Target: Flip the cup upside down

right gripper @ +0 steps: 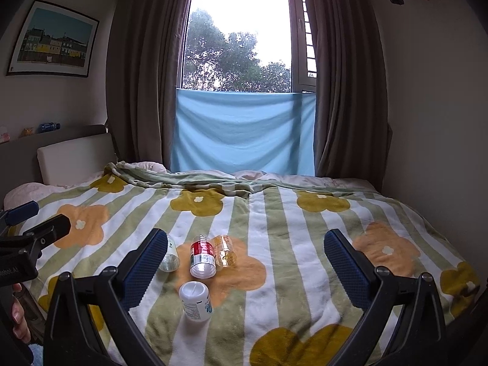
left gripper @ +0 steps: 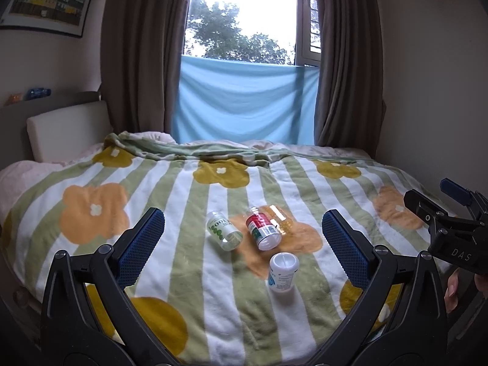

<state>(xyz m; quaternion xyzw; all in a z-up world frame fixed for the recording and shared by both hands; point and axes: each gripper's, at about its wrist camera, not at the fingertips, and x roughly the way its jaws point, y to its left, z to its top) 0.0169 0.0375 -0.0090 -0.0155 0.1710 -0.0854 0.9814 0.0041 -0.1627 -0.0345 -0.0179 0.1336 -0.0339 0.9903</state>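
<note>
Several small cups lie together on the flowered blanket. A white cup stands nearest, closed end up. Behind it, on their sides, lie a clear cup with a red label, a clear cup with green print and an amber cup. My left gripper is open and short of the cups, with nothing in it. My right gripper is open too, empty, off to the right of them. Its left finger hides part of the green-print cup.
The bed runs back to a window with grey curtains and a hung blue cloth. A padded headboard is at the left, a bare wall at the right. Fingers of a hand show behind each gripper.
</note>
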